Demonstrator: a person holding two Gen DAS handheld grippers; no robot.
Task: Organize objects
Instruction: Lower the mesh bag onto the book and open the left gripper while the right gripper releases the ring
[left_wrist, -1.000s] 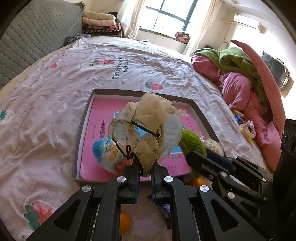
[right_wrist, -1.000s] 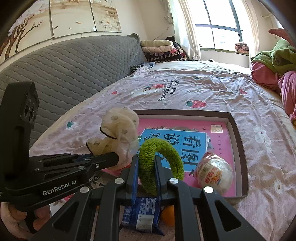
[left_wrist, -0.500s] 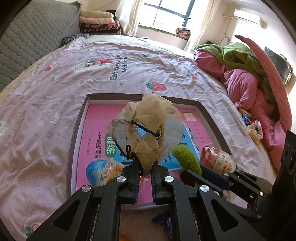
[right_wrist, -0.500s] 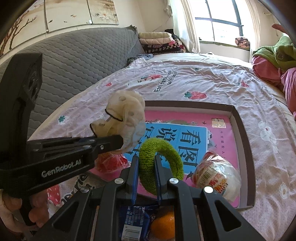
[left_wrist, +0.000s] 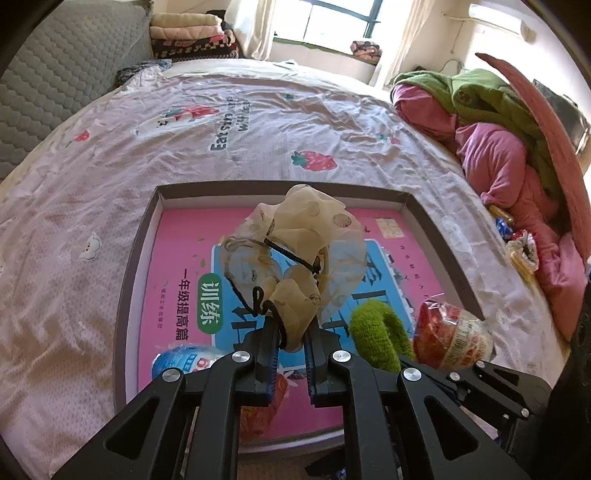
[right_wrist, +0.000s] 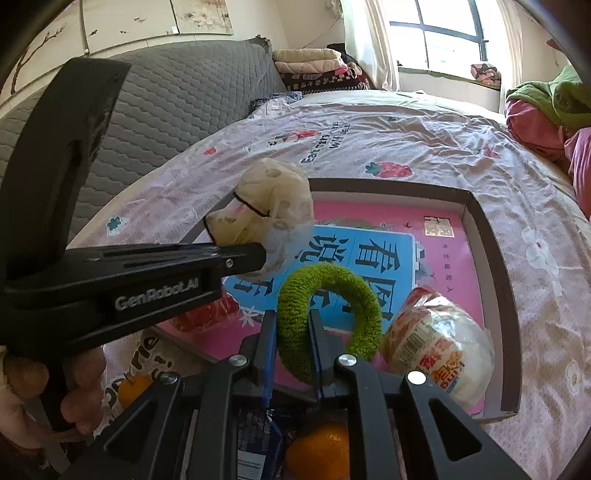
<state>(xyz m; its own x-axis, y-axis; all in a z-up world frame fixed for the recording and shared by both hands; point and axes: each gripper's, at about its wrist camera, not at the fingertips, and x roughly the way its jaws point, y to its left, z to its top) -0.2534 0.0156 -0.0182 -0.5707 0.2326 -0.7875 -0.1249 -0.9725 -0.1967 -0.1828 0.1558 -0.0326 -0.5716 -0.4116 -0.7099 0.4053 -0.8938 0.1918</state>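
A sheer beige dotted scrunchie (left_wrist: 303, 243) with black trim sticks up from my left gripper (left_wrist: 291, 328), whose jaws are opening while the fabric is still caught between them. It hangs over a shallow brown tray (left_wrist: 140, 251) lined with a pink and blue book cover. My right gripper (right_wrist: 291, 321) is shut on a fuzzy green scrunchie (right_wrist: 328, 291) above the tray's near edge. In the right wrist view the left gripper (right_wrist: 258, 254) crosses from the left, held by a person's hand (right_wrist: 22, 380).
In the tray lie a red-and-white snack pack (right_wrist: 439, 350), a blue one (left_wrist: 181, 363) and a red one (right_wrist: 207, 314). An orange (right_wrist: 317, 450) and a blue packet (right_wrist: 255, 443) sit below the right gripper. Piled clothes (left_wrist: 498, 147) line the bed's right side.
Both grippers have moved forward and lower over the tray, each still carrying its scrunchie. The left gripper's fingers stand slightly further apart than before.
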